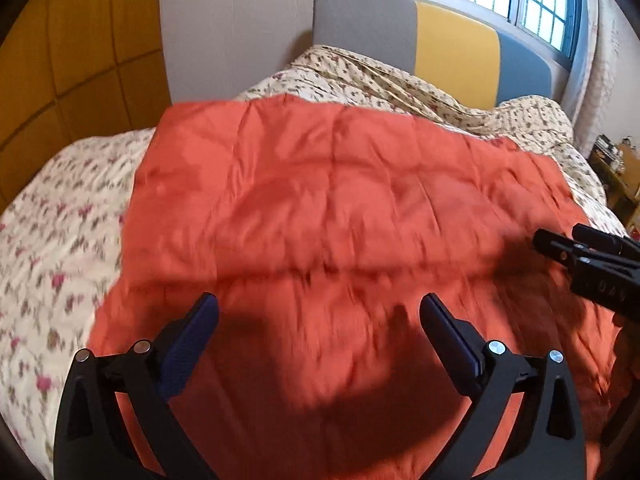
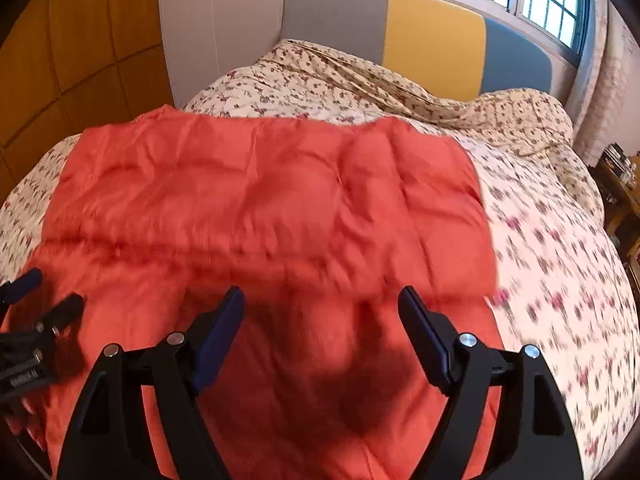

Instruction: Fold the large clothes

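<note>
Both the left gripper (image 1: 319, 308) and right gripper (image 2: 321, 300) hover wide open (holding nothing) above the garment (image 1: 340, 200) on the bed (image 1: 52, 240).

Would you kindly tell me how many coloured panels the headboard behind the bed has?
3, side by side: the grey panel on the left, the yellow panel in the middle, and the blue panel on the right, its lower part hidden behind the floral bedding.

The left claw (image 1: 319, 312) is spread wide, its blue-padded fingers (image 1: 188, 344) gripping nothing. The right claw (image 2: 322, 306) gapes just as wide, empty too, with the left claw at its 9 o'clock.
</note>
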`<state>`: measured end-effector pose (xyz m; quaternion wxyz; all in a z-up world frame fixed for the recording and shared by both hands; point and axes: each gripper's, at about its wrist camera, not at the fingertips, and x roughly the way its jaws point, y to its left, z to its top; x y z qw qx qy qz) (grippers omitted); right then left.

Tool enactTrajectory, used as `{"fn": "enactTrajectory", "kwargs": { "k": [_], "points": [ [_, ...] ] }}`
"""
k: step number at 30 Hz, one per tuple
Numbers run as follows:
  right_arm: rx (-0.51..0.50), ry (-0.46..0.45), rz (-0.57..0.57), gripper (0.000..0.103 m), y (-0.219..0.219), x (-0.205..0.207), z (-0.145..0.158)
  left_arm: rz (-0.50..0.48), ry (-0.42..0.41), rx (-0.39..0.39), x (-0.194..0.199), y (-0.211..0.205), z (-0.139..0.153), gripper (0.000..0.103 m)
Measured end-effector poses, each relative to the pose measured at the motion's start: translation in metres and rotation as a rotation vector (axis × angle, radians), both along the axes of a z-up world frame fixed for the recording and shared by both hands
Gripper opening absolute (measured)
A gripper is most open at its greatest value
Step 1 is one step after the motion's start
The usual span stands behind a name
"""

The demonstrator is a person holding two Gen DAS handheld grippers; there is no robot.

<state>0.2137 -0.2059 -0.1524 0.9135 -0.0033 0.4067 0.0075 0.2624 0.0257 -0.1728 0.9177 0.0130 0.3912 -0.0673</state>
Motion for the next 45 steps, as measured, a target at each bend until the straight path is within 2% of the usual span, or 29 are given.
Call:
{"fn": "enactTrajectory", "kwargs": {
  "k": [8, 12, 15, 23, 27, 31, 34, 37, 38, 40, 42, 45],
  "points": [
    [0.005, 0.003, -0.023, 0.079, -0.024, -0.073, 0.007, 0.022, -0.024, -0.025, -0.054, 0.020, 0.005, 0.100],
    [-0.022, 0.000, -0.033, 0.080, -0.031, -0.101, 0.013, 0.007, -0.059, -0.017, -0.079, 0.029, 0.008, 0.100],
    [-0.038, 0.000, -0.042, 0.081, -0.041, -0.122, 0.015, -0.002, -0.052, 0.003, -0.094, 0.038, 0.006, 0.100],
    [-0.075, 0.032, -0.103, 0.081, -0.071, -0.164, 0.006, 0.085, -0.049, 0.007, -0.128, 0.079, 0.000, 0.100],
    [-0.050, 0.079, -0.137, 0.081, -0.090, -0.180, -0.006, 0.104, -0.049, 0.034, -0.142, 0.094, -0.005, 0.100],
    [0.004, 0.141, -0.159, 0.079, -0.109, -0.196, -0.019, 0.117, -0.027, 0.029, -0.155, 0.106, -0.013, 0.099],
    [0.033, 0.168, -0.170, 0.079, -0.116, -0.205, -0.027, 0.107, -0.008, 0.022, -0.162, 0.109, -0.017, 0.088],
    [0.092, 0.193, -0.178, 0.078, -0.121, -0.208, -0.033, 0.102, 0.011, -0.003, -0.168, 0.117, -0.020, 0.085],
    [0.112, 0.200, -0.178, 0.076, -0.122, -0.208, -0.035, 0.104, 0.017, -0.019, -0.170, 0.120, -0.022, 0.085],
    [0.159, 0.218, -0.173, 0.066, -0.123, -0.205, -0.040, 0.107, 0.033, -0.051, -0.173, 0.124, -0.025, 0.085],
    [0.226, 0.235, -0.162, 0.051, -0.124, -0.203, -0.043, 0.116, 0.048, -0.099, -0.175, 0.128, -0.030, 0.085],
    [0.219, 0.229, -0.110, 0.028, -0.116, -0.202, -0.038, 0.107, 0.041, -0.096, -0.179, 0.123, -0.032, 0.081]
  ]
}}
